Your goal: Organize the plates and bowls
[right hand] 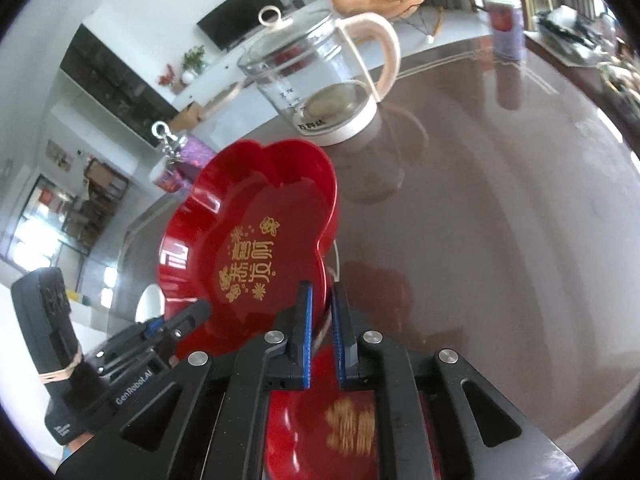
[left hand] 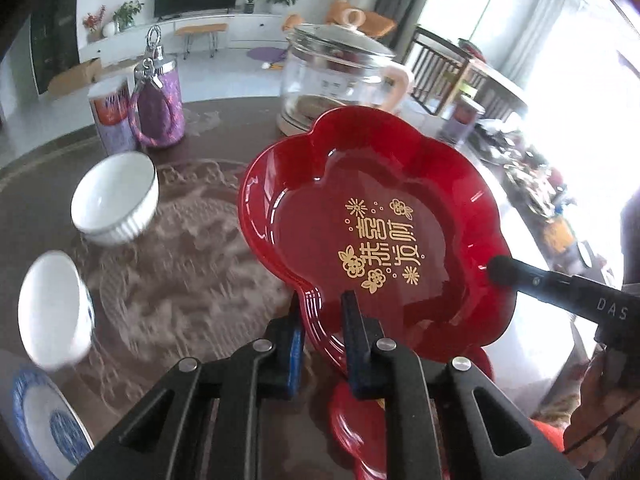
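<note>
Above glossy brown table: flower-shaped glossy red plate, rim clamped by left hand-held gripper and right hand-held gripper.

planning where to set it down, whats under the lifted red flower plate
Another red plate with gold lettering lies below the lifted red flower plate, on the brown table. The grippers' frames hide most of it.

Red plate in left gripper

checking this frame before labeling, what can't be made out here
- Second red plate: right wrist view, blurred and mostly behind the right gripper.
- Near white bowl: left wrist view, motion-blurred.
- Blue-and-white plate: left wrist view, cut off by the edge.
- Lifted red plate: underside unseen in both.
</note>
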`<state>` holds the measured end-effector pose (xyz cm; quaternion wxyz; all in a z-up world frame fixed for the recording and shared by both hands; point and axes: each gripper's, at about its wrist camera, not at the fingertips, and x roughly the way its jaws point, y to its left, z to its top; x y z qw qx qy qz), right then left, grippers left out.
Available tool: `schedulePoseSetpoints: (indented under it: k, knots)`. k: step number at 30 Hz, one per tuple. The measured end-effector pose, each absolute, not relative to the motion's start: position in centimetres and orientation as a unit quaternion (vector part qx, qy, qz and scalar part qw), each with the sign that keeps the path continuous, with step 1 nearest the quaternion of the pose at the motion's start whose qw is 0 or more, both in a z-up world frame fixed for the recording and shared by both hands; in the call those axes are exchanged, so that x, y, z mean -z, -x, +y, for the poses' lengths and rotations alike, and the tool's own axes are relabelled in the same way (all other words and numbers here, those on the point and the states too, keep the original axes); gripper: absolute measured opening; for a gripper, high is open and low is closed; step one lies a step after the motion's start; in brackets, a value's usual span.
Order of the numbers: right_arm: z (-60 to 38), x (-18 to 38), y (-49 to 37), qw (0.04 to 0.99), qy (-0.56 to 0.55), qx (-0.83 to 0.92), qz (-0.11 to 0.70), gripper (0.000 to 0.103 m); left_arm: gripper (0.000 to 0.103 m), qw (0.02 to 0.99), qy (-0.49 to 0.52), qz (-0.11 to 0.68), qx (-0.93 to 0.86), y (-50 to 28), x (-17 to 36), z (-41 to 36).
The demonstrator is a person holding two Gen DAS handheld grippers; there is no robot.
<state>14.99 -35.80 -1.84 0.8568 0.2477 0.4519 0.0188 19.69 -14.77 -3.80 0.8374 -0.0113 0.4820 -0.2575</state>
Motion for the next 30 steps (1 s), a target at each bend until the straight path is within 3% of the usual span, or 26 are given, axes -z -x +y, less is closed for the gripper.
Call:
schedulePoseSetpoints:
  k: [9,22,24,26,29,30]
  knots:
    - [-35.8,1.6,-7.3,0.856,-0.244,-0.010,0.456,0.010,0.018,0.823,-0.021,0.484,0.297,-10.7,4.0,-15.0]
    - [-37.7,7.2,-7.0,0.836,-0.237,0.030,0.493,0.013,0.023,0.783,-0.053,0.537,0.309,-6.5,8.5,-17.1]
    - [-37.8,7.5,-6.6,0.838,-0.234,0.041,0.491,0.018,0.035,0.797,-0.066,0.519,0.300,-6.4,7.8,-17.0]
    - [-38.0,7.8,-6.2,0.839,-0.241,0.041,0.486,0.023,0.057,0.812,-0.071,0.503,0.286,-6.7,6.8,-16.5]
    - [-37.9,7.9,-5.0,0.838,-0.265,0.034,0.476,0.047,0.064,0.830,-0.057,0.487,0.266,-7.5,6.0,-14.9]
    - [-37.7,7.8,-4.5,0.840,-0.268,0.031,0.471,0.049,0.064,0.831,-0.050,0.488,0.262,-7.9,5.9,-14.3]
